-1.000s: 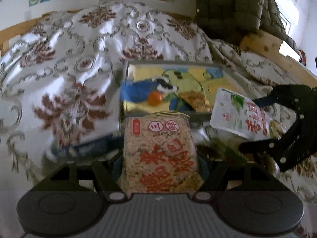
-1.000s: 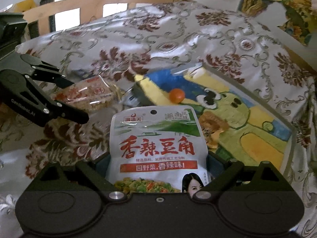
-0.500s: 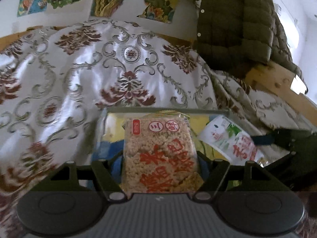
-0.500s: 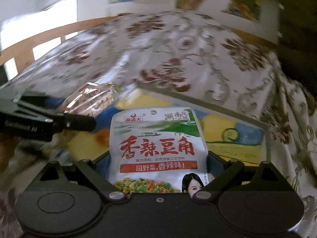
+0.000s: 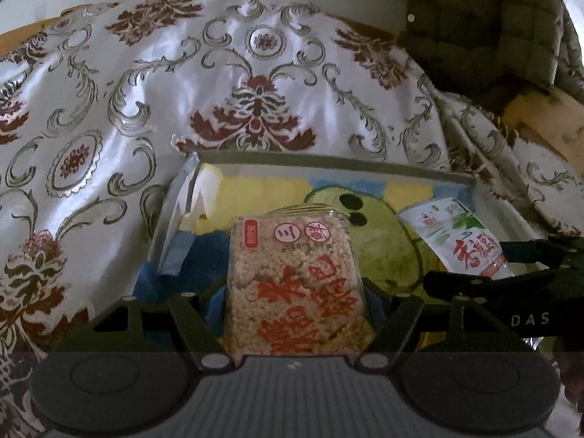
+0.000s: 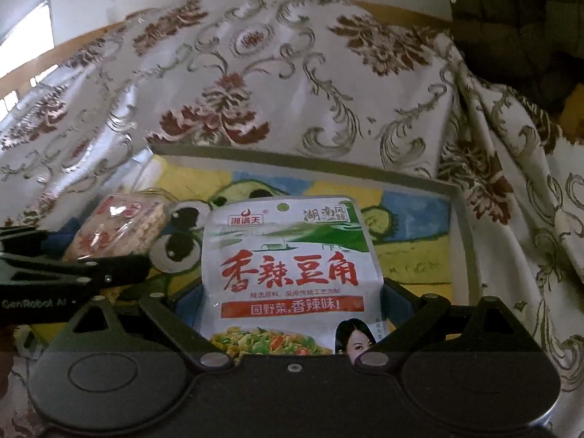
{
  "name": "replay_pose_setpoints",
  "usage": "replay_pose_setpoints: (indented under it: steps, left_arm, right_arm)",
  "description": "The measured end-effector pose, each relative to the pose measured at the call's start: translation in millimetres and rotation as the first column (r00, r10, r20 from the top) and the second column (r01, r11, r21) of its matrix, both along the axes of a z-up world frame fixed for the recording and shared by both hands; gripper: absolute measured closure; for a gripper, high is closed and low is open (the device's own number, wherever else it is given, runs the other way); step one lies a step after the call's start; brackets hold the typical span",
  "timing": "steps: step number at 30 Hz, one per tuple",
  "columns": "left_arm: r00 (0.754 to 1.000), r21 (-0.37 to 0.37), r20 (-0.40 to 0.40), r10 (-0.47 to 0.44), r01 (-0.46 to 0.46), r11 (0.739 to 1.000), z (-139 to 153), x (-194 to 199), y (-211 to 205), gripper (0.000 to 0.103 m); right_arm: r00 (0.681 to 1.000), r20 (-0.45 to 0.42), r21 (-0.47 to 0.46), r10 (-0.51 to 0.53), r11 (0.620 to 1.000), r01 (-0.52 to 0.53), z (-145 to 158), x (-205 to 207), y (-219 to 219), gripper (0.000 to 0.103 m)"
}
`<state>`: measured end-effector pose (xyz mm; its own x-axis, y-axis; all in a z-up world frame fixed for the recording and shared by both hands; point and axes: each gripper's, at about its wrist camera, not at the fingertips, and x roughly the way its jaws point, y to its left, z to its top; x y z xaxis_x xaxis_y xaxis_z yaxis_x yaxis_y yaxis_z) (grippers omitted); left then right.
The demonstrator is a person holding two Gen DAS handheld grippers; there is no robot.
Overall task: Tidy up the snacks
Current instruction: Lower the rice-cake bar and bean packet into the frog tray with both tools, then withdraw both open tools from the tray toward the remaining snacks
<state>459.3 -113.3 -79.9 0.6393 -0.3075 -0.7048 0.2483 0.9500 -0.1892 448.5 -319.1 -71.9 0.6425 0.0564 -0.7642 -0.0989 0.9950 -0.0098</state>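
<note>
So both grippers are loaded up right now. The left gripper (image 5: pixel 295 292) has its fingers closed onto a clear pack of puffed rice cake (image 5: pixel 294 281) with red lettering, held upright over the near-left part of the tray (image 5: pixel 328 166), the one with a cartoon frog picture on its floor. The right gripper (image 6: pixel 292 292) is clamped on a white pouch of spicy beans (image 6: pixel 288 273), red characters across the front, held upright over the near edge of the same tray (image 6: pixel 461 241), more toward its right side. From the left wrist view you can see the pouch (image 5: pixel 460 242) sticking out past the other gripper's fingers (image 5: pixel 474 281), just beside the rice cake, not touching. From the right wrist view, the rice cake (image 6: pixel 120 230) sits off to the left. The tray rests on a white floral cloth (image 5: pixel 182 91), with a dark puffer jacket (image 5: pixel 485 22) behind at the far right.
</note>
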Motion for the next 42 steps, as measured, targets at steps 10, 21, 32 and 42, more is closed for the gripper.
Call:
replay_pose_setpoints:
  steps: [10,21,32,42]
  left_arm:
    - [1.000,0.057,-0.028,0.002,0.000,0.998,-3,4,-5,0.026]
    - [1.000,-0.004,0.017,0.019,-0.019,1.000,17,-13,6,0.011]
    - [0.982,-0.066,0.155,0.108,-0.099,0.993,77,-66,33,0.000]
    - [0.931,-0.086,0.317,0.182,-0.163,0.983,118,-175,69,0.000]
  right_arm:
    - [0.998,-0.052,-0.014,-0.038,0.999,0.037,-15,8,-4,0.006]
    - [0.998,-0.037,0.018,-0.055,0.998,0.056,-4,-10,-18,0.004]
    - [0.984,0.124,0.129,-0.127,0.985,0.111,61,-68,-13,0.001]
    - [0.950,0.286,0.134,-0.127,0.987,0.092,120,-190,12,0.001]
